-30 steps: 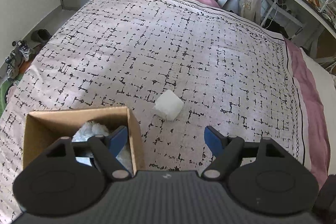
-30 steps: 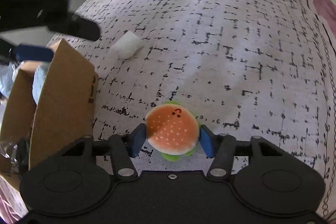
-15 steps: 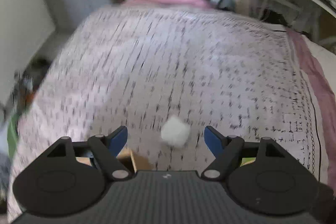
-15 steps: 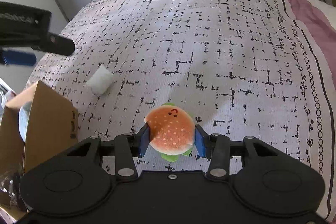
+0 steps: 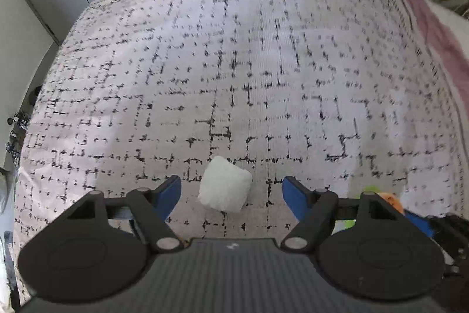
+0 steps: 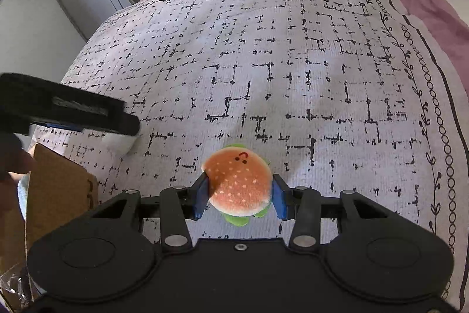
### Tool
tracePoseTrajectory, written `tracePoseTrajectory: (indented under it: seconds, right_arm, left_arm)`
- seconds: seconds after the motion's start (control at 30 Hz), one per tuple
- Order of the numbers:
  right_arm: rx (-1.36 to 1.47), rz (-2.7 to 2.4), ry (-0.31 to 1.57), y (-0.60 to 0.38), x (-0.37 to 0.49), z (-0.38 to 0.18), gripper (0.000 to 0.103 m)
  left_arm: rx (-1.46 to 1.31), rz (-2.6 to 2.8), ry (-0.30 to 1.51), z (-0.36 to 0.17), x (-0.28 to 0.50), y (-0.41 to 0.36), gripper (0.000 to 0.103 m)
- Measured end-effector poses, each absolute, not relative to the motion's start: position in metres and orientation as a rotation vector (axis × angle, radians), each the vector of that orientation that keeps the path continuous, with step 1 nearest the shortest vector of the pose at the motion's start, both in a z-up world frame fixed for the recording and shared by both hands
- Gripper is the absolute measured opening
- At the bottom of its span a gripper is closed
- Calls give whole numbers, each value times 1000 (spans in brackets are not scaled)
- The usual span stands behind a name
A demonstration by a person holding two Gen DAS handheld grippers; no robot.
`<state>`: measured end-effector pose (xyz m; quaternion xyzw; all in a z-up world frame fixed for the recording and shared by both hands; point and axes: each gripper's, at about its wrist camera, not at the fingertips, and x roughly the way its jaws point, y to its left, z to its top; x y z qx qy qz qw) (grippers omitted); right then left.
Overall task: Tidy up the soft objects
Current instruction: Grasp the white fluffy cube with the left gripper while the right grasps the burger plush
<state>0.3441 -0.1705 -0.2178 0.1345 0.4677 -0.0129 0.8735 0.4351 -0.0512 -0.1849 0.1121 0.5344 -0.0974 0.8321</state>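
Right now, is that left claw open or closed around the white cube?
Open. The left gripper has both blue fingers spread wide, clear of the white foam cube lying between them.

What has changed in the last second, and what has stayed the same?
The left tongs moved away from the cardboard box to the white soft cube, which now sits between their open fingers, not yet gripped. The right tongs closed tighter on the burger plush. The cube stayed in place on the patterned bedspread.
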Motion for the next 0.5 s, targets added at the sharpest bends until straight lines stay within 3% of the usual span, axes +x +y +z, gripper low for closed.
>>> tracePoseTrajectory:
  seconds: [0.17,0.4,0.5]
  right_arm:
    - [265,-26,984,-169,349,-221,46]
    - [204,-13,991,-159,353,-223,56]
    - [170,-19,988,-154,353,-223,56]
  left_arm:
    - [250,-178,1175,-203,445,-51,70]
    - [237,-153,1206,-216,453,-49,48]
    - [250,-145,1204,-217,451,-52,47]
